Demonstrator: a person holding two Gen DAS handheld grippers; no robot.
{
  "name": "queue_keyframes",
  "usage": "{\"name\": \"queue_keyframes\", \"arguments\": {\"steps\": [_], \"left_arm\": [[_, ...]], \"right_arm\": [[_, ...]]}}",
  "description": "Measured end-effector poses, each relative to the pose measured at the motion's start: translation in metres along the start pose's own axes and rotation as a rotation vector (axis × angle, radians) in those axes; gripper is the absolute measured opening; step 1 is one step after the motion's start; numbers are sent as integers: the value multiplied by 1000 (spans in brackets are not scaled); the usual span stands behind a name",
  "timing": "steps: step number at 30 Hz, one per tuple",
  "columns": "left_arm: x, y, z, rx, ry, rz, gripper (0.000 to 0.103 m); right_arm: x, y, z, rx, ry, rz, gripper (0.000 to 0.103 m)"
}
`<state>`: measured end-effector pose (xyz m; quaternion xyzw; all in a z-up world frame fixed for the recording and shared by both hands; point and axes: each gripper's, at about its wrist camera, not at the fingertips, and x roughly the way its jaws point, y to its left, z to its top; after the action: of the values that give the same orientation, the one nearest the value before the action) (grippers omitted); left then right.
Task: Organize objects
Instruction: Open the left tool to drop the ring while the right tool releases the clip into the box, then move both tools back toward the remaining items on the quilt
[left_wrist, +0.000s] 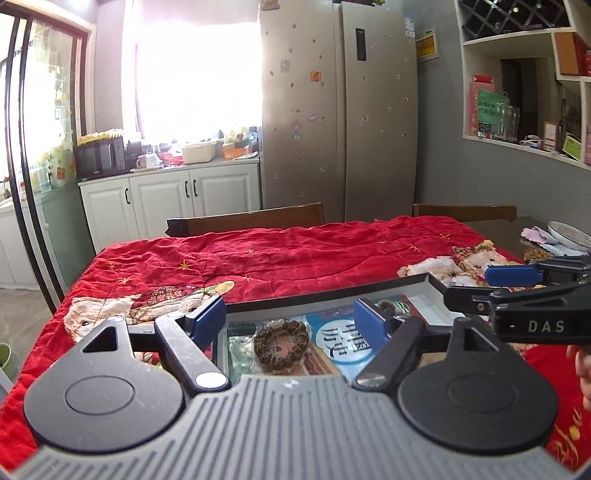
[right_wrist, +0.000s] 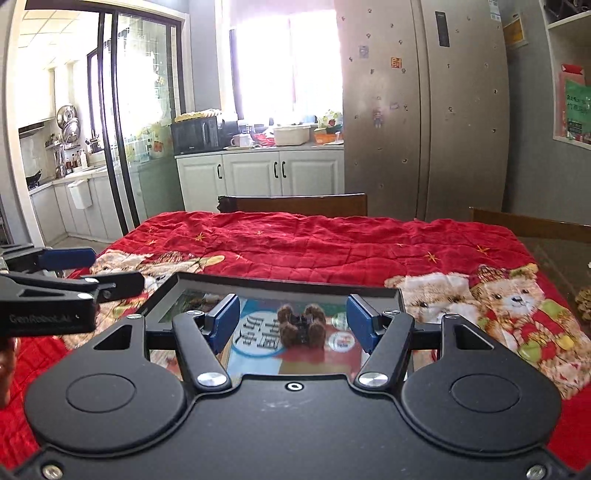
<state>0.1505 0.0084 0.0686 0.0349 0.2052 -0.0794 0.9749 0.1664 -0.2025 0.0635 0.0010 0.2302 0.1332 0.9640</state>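
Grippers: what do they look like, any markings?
Both are matte black with blue finger pads and silver pivot screws. The left gripper has a ribbed grey body; the right gripper shows white "DAS" lettering on its side in the left wrist view. No cables visible.

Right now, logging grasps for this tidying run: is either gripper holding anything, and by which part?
Nothing is held. The left gripper and right gripper both stand open above the box, pads touching nothing.
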Motion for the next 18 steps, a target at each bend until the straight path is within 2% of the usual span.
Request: {"name": "queue_keyframes", "arguments": {"steps": [11, 18], "left_arm": [[-44, 1, -40, 84, 10, -20, 87], [-66, 3, -64, 116, 23, -53, 88]], "right_arm": [[-56, 0, -46, -30, 18, -15, 64], [-71, -5, -68, -32, 59, -25, 64]]}}
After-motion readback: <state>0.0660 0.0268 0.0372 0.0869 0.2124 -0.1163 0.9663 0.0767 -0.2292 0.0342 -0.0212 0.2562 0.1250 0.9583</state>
